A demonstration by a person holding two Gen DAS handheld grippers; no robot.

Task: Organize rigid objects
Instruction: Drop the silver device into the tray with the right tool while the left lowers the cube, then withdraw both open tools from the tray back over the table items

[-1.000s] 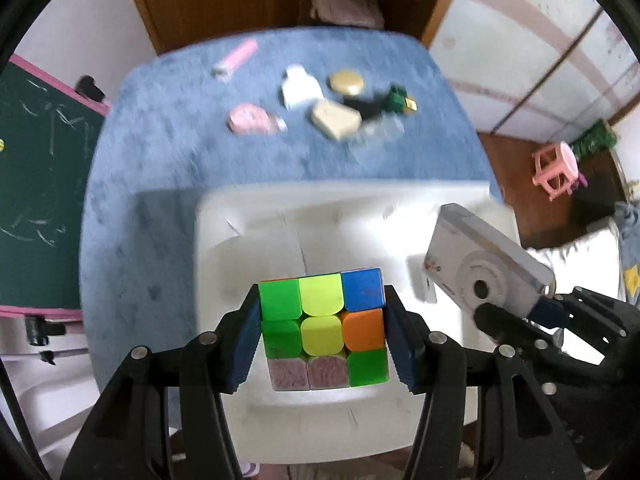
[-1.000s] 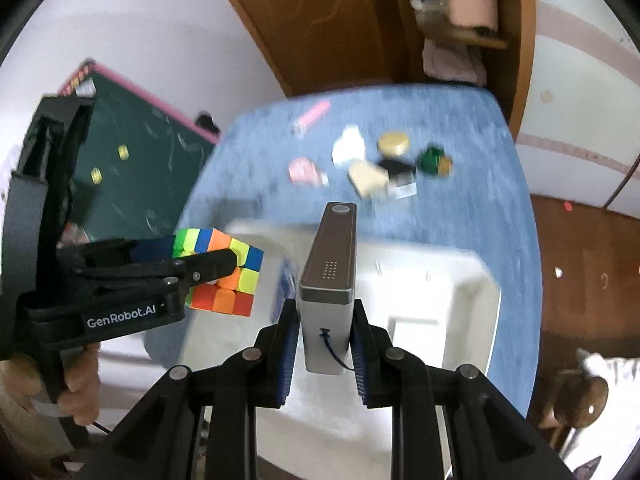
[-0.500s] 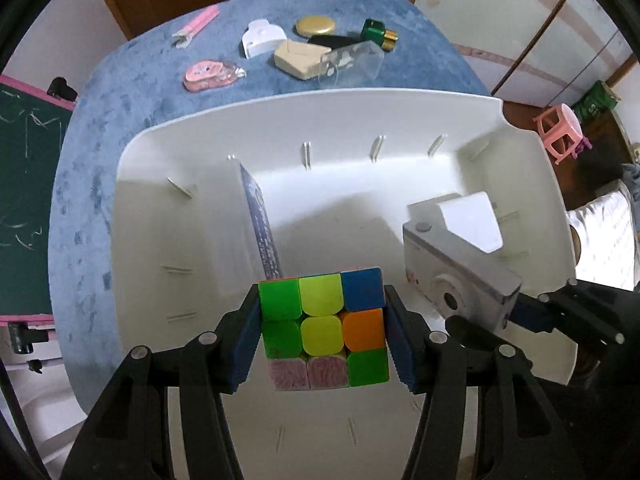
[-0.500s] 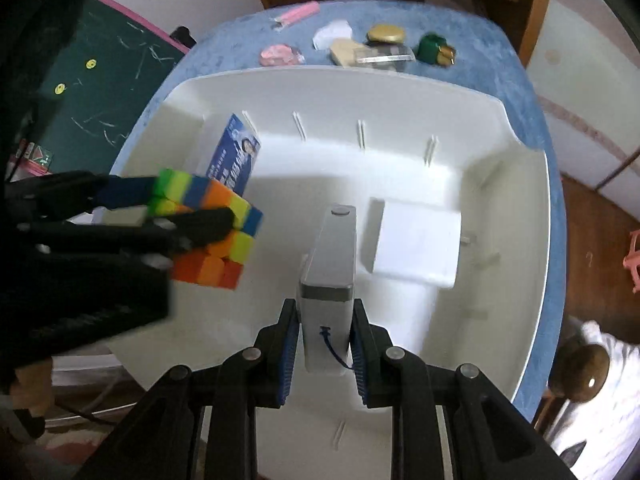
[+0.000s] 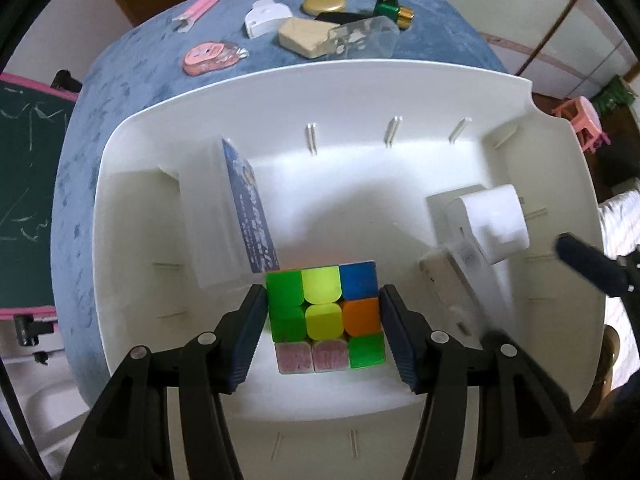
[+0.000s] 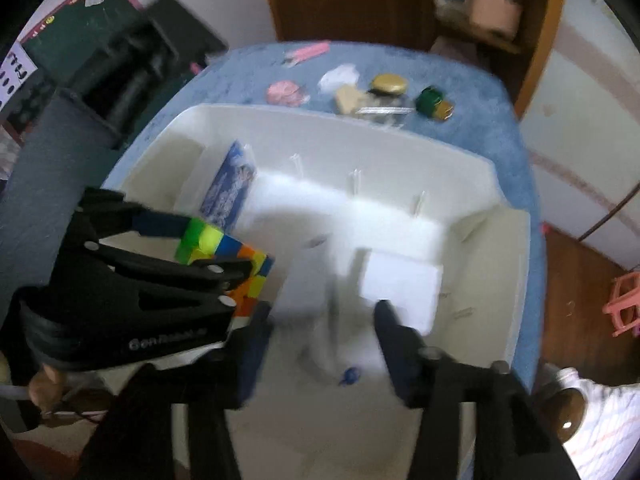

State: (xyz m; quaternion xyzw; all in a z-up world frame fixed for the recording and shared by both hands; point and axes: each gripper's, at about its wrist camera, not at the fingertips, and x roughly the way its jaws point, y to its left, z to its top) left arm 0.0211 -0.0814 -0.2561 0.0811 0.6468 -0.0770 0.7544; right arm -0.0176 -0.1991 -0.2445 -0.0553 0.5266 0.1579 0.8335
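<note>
The left gripper (image 5: 323, 322) is pointed straight down, its pads pinched on the puzzle cube (image 5: 325, 314) inside the white bin (image 5: 280, 92). The right gripper (image 6: 320, 344) is seen opening, the blurred grey device (image 5: 452, 280) loose between its fingers. Only the right view shows the holding hand (image 6: 44, 388). Small items are left on the blue table (image 5: 120, 80) by the bin's far edge.

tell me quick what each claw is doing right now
Left claw: shut on the puzzle cube, over the white bin.
Right claw: jaws opening, the silver camera released between them, no longer gripped.
</note>
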